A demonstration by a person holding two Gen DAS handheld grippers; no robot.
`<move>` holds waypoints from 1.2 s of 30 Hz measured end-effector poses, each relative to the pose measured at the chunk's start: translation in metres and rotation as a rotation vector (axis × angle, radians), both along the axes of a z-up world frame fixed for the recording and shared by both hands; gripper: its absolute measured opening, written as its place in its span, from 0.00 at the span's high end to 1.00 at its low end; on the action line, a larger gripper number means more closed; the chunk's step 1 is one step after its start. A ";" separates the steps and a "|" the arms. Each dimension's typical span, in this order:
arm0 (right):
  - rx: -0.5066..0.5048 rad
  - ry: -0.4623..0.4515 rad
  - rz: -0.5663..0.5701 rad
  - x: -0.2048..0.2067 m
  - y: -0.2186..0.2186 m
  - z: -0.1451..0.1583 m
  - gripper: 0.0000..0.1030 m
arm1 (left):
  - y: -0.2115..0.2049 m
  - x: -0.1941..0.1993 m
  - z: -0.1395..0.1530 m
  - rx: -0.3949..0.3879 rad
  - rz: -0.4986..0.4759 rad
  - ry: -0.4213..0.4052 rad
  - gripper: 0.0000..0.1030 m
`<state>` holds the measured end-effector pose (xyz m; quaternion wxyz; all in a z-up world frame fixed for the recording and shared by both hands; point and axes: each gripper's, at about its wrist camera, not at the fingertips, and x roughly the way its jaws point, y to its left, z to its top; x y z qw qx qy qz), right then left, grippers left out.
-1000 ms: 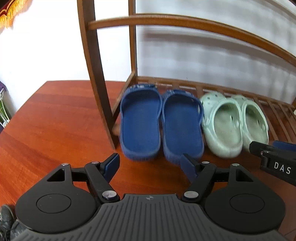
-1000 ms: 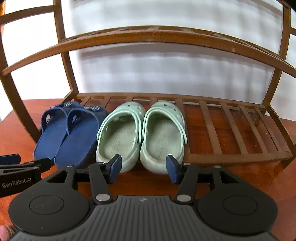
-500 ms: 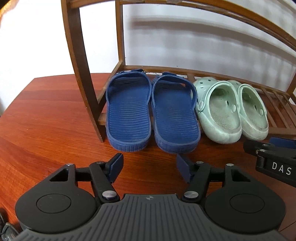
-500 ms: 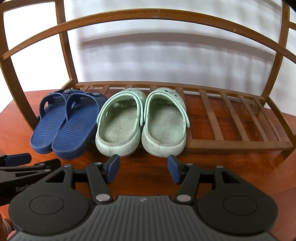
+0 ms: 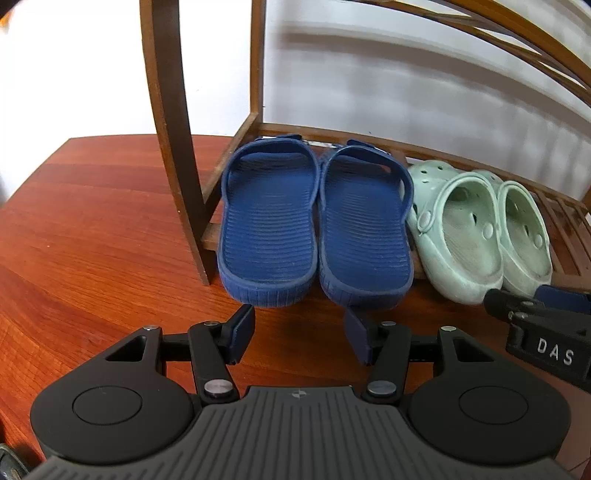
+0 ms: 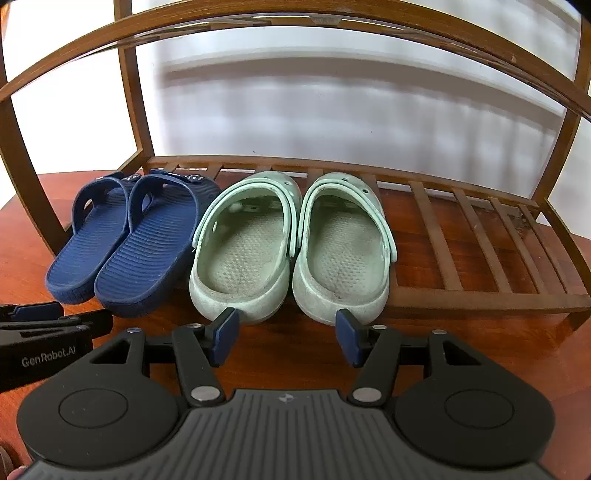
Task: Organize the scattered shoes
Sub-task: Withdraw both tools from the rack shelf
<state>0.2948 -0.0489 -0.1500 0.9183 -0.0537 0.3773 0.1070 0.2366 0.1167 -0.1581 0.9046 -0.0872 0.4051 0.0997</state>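
Two blue slides (image 5: 314, 225) (image 6: 125, 236) lie side by side at the left end of the wooden shoe rack's bottom shelf (image 6: 476, 254), heels toward me. Two mint green clogs (image 6: 291, 247) (image 5: 480, 229) sit right of them on the same shelf. My left gripper (image 5: 301, 332) hangs open just in front of the slides' heels, holding nothing. In front of the clogs' heels my right gripper (image 6: 288, 334) is open and empty too. Each gripper's tip shows at the edge of the other's view.
The rack's dark wooden side post (image 5: 173, 147) stands just left of the slides. Curved upper rails (image 6: 295, 26) arch above the shelf. The shelf's right half is bare slats. The rack stands on a reddish wooden surface (image 5: 92, 229) before a white wall.
Both views have risen and drawn slightly closer to the rack, so the shoes sit lower and larger in view. Both grippers stay open; the shoes have not moved.
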 end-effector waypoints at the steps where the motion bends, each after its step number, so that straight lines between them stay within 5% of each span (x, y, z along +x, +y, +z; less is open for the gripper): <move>1: 0.001 -0.001 0.000 0.001 0.001 0.000 0.36 | 0.001 0.002 0.000 -0.002 0.002 0.002 0.45; 23: 0.014 -0.004 -0.006 0.029 0.014 -0.010 0.35 | 0.010 0.055 -0.006 0.030 0.007 0.004 0.45; 36: 0.057 0.018 -0.015 0.013 0.003 0.004 0.35 | 0.011 0.028 0.002 -0.002 0.026 0.021 0.44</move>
